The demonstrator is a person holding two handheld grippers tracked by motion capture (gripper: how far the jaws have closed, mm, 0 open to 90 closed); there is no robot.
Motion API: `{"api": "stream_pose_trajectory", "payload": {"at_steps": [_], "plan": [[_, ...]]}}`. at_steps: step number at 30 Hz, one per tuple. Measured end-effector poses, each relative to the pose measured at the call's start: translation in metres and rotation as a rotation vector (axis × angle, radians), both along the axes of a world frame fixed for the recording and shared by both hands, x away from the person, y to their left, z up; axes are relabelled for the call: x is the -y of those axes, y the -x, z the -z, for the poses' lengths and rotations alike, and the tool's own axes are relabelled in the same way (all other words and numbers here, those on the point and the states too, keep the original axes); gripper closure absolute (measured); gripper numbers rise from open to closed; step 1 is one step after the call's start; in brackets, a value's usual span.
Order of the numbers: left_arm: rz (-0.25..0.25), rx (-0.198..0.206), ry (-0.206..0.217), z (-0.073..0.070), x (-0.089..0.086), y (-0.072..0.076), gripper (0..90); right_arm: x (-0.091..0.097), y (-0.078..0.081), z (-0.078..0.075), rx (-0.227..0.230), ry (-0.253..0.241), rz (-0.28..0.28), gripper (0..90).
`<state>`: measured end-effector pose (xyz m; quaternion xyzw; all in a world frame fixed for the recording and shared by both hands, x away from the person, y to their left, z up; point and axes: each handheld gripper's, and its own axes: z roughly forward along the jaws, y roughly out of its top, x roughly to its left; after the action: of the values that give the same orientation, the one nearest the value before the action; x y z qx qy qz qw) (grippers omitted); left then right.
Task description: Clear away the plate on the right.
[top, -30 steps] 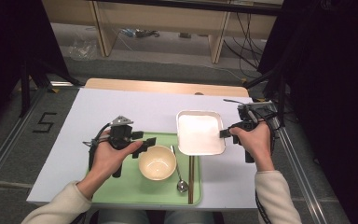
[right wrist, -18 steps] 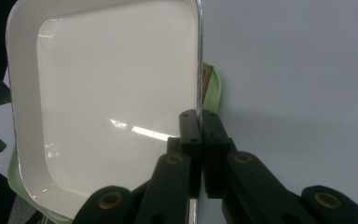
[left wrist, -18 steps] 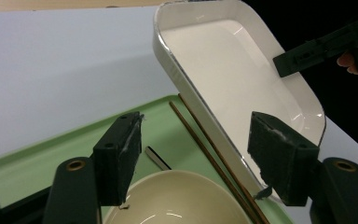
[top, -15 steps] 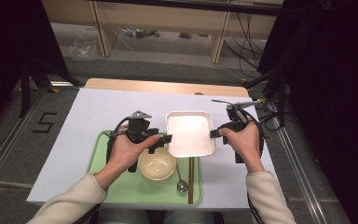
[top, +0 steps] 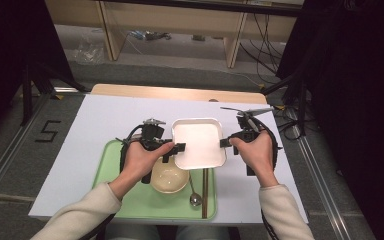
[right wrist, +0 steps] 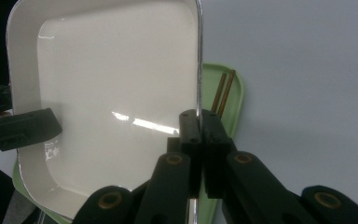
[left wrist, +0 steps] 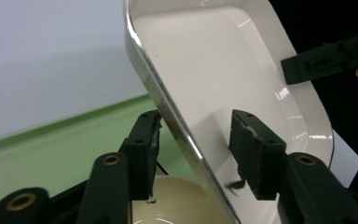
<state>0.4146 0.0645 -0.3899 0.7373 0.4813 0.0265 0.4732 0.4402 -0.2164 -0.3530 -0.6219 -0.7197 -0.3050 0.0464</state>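
Note:
A white square plate (top: 198, 142) hangs above the right part of a green tray (top: 114, 167). My right gripper (top: 223, 142) is shut on the plate's right rim; in the right gripper view the jaws (right wrist: 198, 126) pinch that rim (right wrist: 116, 93) edge-on. My left gripper (top: 179, 148) is at the plate's left rim. In the left gripper view it (left wrist: 196, 126) stands open, one jaw under the plate (left wrist: 223, 60) and one over it, with gaps on both sides. The right gripper's jaw (left wrist: 303, 67) shows at the far rim.
On the tray, a cream bowl (top: 169, 179) sits just below the plate's left corner. A metal spoon (top: 194, 192) and brown chopsticks (top: 205, 192) lie on the tray's right side. The white table top (top: 95, 120) has bare room to the left and behind.
The right gripper has carried the plate leftward over the tray. The left gripper has moved right and now straddles the plate's left rim.

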Motion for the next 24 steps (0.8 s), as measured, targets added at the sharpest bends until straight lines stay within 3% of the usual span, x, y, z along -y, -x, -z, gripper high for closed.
{"api": "stream_pose_trajectory", "payload": {"at_steps": [3, 5, 12, 14, 17, 19, 24], "plan": [[-0.010, 0.001, -0.011, -0.002, -0.002, -0.001, 55.5, -0.004, 0.001, 0.000, -0.008, -0.018, 0.012, 90.0], [-0.027, -0.008, 0.012, -0.003, -0.004, -0.002, 57.4, -0.005, 0.001, 0.000, -0.006, -0.017, 0.012, 90.0], [-0.078, 0.002, 0.028, -0.008, -0.013, -0.004, 71.0, -0.011, 0.003, 0.002, -0.009, 0.001, -0.020, 89.9], [-0.086, -0.010, 0.054, -0.011, -0.017, -0.004, 74.6, -0.012, 0.002, 0.004, 0.030, 0.016, -0.042, 89.9], [-0.093, -0.020, 0.089, -0.014, -0.022, -0.005, 80.0, -0.015, 0.004, 0.002, -0.008, 0.007, -0.029, 89.9], [-0.093, -0.024, 0.093, -0.016, -0.024, -0.005, 80.6, -0.014, 0.005, 0.002, -0.006, 0.003, -0.054, 89.8], [-0.089, -0.032, 0.092, -0.016, -0.026, -0.005, 81.0, -0.017, 0.004, 0.002, -0.012, -0.009, -0.038, 89.6]]}}
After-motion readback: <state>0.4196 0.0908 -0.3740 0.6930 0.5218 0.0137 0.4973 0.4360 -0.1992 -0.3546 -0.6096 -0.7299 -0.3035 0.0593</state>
